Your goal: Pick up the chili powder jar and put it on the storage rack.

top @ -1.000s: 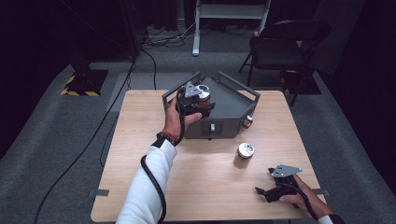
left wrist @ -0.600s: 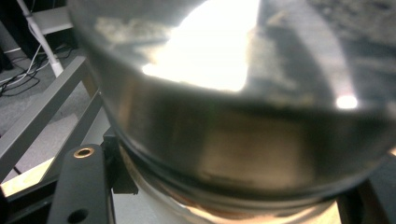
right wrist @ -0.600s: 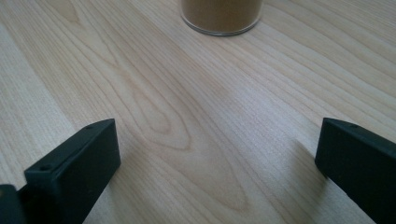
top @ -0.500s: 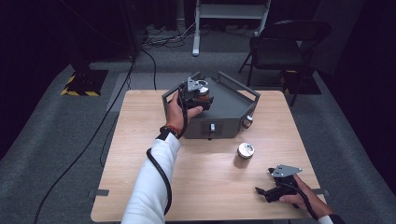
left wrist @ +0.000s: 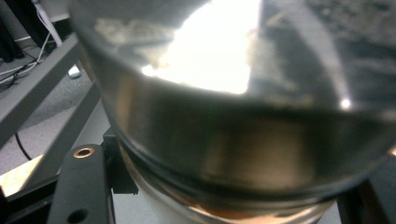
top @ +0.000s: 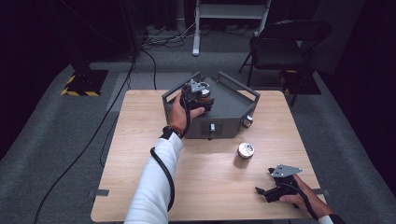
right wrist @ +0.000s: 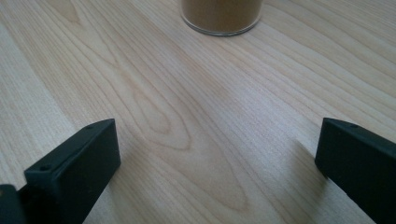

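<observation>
Dark lab, floor cables, hazard-taped stand

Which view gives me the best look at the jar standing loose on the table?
The high view: the jar shows whole, silver lid up, on the table before the grey box. The right gripper view catches just its brown base beyond the open right hand-held gripper.

grey metal box, silver-lidded jar, pale wood-grain table

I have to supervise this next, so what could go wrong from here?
The left gripper holds a glass jar over the grey metal box; smooth glass may slip and strike metal. The second jar stands loose near the open right gripper; a careless reach might topple it.
</observation>
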Motion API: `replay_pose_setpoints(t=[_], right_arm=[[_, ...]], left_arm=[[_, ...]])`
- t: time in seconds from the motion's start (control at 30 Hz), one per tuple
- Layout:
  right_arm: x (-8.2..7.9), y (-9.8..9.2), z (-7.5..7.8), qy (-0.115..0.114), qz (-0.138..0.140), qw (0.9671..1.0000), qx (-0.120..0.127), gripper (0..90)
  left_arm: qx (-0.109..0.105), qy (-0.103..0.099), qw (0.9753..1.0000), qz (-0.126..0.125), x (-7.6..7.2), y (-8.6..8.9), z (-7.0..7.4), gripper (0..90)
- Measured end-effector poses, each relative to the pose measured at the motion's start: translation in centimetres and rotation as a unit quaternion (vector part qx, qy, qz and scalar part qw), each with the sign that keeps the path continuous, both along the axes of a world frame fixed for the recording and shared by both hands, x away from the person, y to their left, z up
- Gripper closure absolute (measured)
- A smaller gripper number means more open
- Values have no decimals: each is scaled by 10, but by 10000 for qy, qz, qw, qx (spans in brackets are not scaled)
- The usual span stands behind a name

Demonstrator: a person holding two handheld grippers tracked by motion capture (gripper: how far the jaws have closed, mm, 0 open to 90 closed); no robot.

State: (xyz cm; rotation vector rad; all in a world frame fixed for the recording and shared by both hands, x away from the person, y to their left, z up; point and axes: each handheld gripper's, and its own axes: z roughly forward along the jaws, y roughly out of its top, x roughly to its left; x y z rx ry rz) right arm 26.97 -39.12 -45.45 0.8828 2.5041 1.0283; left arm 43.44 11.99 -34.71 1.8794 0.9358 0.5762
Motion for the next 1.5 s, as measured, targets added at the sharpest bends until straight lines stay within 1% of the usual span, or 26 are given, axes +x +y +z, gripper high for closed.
replay_pose_setpoints(t=[0.33, 0.4, 0.47, 0.7, 0.8, 0.83, 0.87, 1.03, 1.17, 1.23, 1.3, 1.37, 1.4, 1.43, 1.47, 1.5], right_arm=[[0, 0, 0, -3, 9, 10000, -6, 0], [0, 0, 0, -2, 11, 10000, -5, 0], [0, 0, 0, -1, 13, 10000, -5, 0], [1, 0, 0, 0, 18, 10000, -6, 0], [1, 0, 0, 2, 18, 10000, -6, 0], [1, 0, 0, -1, 19, 10000, -6, 0], [1, 0, 0, 0, 18, 10000, -6, 0], [1, 0, 0, 0, 19, 10000, -5, 0], [1, 0, 0, 0, 19, 10000, -6, 0], [1, 0, 0, 0, 19, 10000, -6, 0], [1, 0, 0, 0, 18, 10000, -6, 0], [1, 0, 0, 0, 19, 10000, -6, 0], [1, 0, 0, 1, 21, 10000, -7, 0], [1, 0, 0, 1, 21, 10000, -7, 0], [1, 0, 0, 1, 24, 10000, -7, 0], [1, 0, 0, 1, 24, 10000, -7, 0]], left_arm=[[51, 80, 10000, -26, 4, -3, -6, 311], [5, 80, 10000, -60, 4, -2, -7, 311], [4, 84, 9999, -65, 5, -2, -7, 311], [148, 136, 9998, -55, 5, -7, -5, 311], [179, 163, 9997, -35, 5, -8, -4, 311], [203, 174, 9996, -33, 6, -9, -4, 311], [273, 163, 9995, -38, 5, -10, -3, 311], [212, 226, 9995, -12, 7, -9, -3, 310], [227, 244, 9994, 24, 7, -10, -2, 306], [246, 253, 9994, 7, 7, -10, -2, 287], [337, 198, 9992, 7, 6, -13, -2, 244], [404, 162, 9991, -10, 5, -15, -2, 226], [385, 149, 9991, 30, 4, -15, -3, 216], [385, 149, 9991, 30, 4, -15, -3, 186], [361, 193, 9992, 34, 5, -15, -2, 169], [361, 193, 9992, 34, 5, -15, -2, 147]])
